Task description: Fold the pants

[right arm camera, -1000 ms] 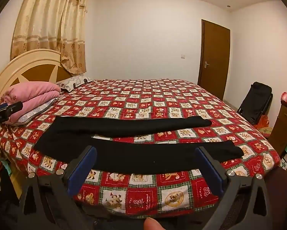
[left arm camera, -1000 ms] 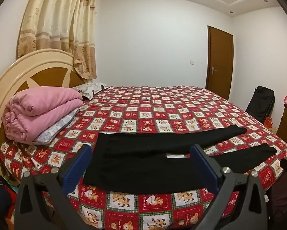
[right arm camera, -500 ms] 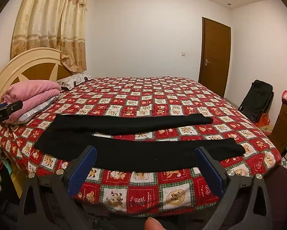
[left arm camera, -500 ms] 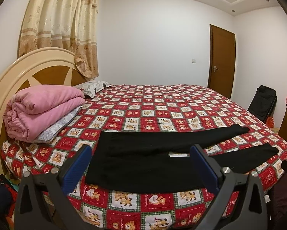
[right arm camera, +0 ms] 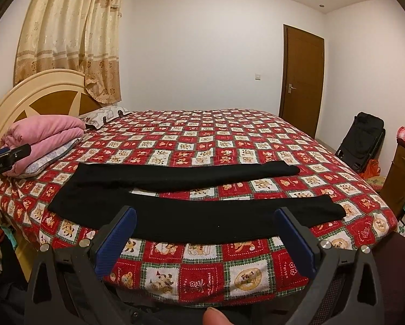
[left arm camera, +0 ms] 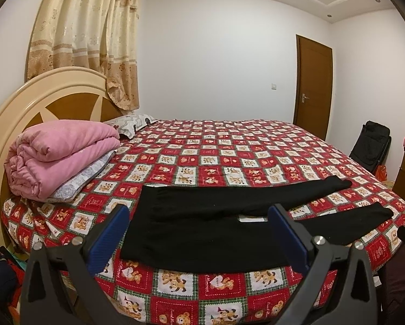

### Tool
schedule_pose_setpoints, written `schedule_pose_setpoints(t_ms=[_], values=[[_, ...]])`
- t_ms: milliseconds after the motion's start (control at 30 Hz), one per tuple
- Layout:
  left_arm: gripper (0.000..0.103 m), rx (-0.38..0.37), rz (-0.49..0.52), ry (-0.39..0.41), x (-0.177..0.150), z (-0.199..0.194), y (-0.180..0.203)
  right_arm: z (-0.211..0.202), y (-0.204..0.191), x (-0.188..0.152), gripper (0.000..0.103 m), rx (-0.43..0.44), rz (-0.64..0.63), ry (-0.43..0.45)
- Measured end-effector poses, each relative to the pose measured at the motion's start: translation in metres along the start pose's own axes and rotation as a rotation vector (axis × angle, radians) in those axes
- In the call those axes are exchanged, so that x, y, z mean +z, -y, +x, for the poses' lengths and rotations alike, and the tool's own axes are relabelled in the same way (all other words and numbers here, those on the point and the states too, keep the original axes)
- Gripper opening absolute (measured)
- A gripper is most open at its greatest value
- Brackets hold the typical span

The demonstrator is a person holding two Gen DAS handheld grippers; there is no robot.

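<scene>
Black pants (left arm camera: pixel 202 230) lie flat near the front edge of the bed, waist to the left and both legs spread apart toward the right. In the right wrist view the same pants (right arm camera: pixel 191 216) stretch across the bedspread. My left gripper (left arm camera: pixel 198 237) hovers open in front of the waist end, with nothing between its blue pads. My right gripper (right arm camera: pixel 205 239) is open too, held off the bed's edge in front of the near leg. Neither gripper touches the cloth.
The bed (left arm camera: pixel 229 151) has a red bear-patterned spread. A folded pink quilt (left arm camera: pixel 59 154) and a pillow (left arm camera: pixel 129 123) lie by the headboard (left arm camera: pixel 26 103). A black bag (right arm camera: pixel 363 138) and a wooden cabinet (right arm camera: pixel 402 170) stand at the right. A brown door (left arm camera: pixel 313 86) is shut.
Both grippers have moved slightly lower and closer to the bed's front edge. The pants have not moved and both grippers stay open.
</scene>
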State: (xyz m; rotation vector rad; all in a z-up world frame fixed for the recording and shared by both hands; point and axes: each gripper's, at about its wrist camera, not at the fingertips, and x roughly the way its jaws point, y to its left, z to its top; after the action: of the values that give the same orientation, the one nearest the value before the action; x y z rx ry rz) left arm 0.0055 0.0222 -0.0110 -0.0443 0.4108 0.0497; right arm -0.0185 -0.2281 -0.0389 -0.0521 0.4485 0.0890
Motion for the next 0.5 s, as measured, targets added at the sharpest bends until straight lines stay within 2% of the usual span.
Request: schedule_pose_setpoints(t_ms=[500], values=[[0.103,-0.001,-0.002,-0.002,-0.0002,0.0,0.0003,0.003,-0.0014,-0.0026,0.102,0.0,-0.004,-0.006]])
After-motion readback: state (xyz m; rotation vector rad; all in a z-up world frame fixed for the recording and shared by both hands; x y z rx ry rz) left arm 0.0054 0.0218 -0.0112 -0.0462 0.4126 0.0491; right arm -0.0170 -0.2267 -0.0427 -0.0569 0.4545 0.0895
